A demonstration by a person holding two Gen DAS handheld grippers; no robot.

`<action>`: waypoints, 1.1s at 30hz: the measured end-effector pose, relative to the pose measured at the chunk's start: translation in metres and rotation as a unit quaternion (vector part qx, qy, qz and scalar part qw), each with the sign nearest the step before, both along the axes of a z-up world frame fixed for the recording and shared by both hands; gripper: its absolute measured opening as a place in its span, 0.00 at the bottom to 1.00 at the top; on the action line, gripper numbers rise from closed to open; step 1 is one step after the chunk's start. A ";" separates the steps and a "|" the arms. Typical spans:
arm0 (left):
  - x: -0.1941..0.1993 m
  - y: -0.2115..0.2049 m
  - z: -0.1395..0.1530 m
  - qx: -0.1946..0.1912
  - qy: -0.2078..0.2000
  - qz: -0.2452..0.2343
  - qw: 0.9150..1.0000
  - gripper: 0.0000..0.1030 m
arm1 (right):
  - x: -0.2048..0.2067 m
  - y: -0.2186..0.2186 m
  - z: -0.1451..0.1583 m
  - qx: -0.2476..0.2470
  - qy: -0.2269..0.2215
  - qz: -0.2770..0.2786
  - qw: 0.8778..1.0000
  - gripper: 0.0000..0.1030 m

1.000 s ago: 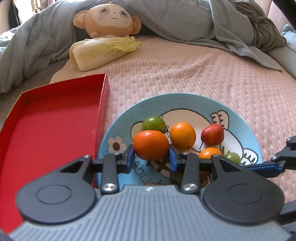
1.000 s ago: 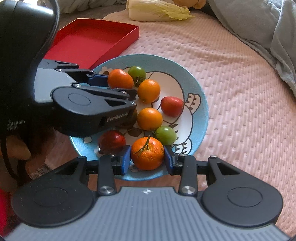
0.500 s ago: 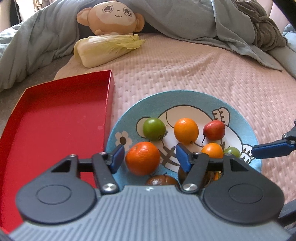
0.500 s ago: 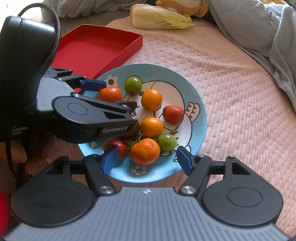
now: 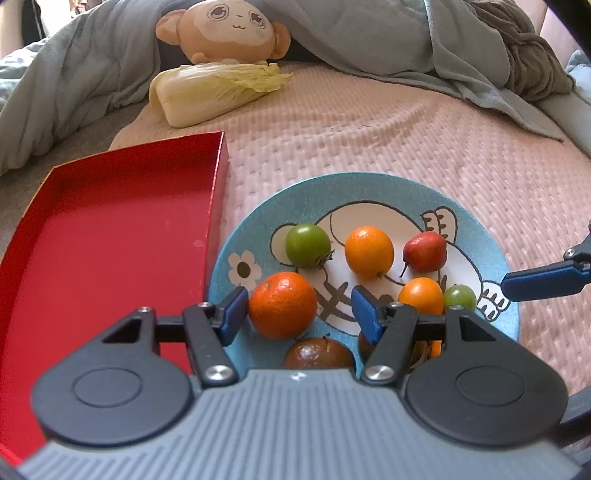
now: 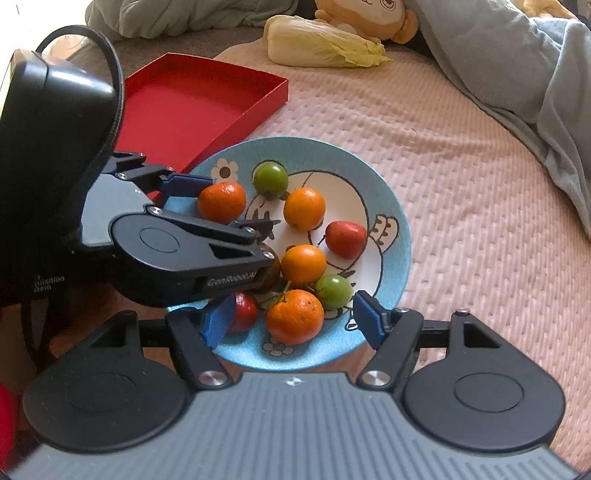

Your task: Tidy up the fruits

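A blue cartoon plate on the pink bedspread holds several small fruits. My left gripper is open around an orange tangerine resting on the plate's left side; the fruit lies next to the left pad, clear of the right one. My right gripper is open around a stemmed tangerine lying at the plate's near edge, with gaps on both sides. Other fruits on the plate include a green tomato, an orange, a red fruit and a brown one.
An empty red tray lies left of the plate, almost touching it. A napa cabbage and a monkey plush sit at the back. A grey blanket is bunched along the far and right sides.
Both grippers let go of their tangerines and opened wide. Each tangerine now rests on the plate between the spread fingers. The hands barely shifted.
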State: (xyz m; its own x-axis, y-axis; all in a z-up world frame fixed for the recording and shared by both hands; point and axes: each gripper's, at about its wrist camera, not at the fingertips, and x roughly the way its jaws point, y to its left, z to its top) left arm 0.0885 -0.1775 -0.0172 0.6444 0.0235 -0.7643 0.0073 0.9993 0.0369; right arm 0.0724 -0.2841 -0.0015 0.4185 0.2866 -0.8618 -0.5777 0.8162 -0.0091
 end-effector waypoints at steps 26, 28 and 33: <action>-0.041 -0.003 0.026 0.034 -0.017 0.033 0.999 0.62 | -0.019 0.003 0.015 -0.016 -0.011 0.038 0.999 0.92; -0.046 -0.004 0.028 0.034 -0.019 0.031 0.999 0.62 | -0.022 0.004 0.015 -0.020 -0.012 0.047 0.999 0.92; -0.054 -0.005 0.030 0.030 -0.019 0.031 0.999 0.62 | -0.029 0.007 0.018 -0.028 -0.012 0.061 0.998 0.92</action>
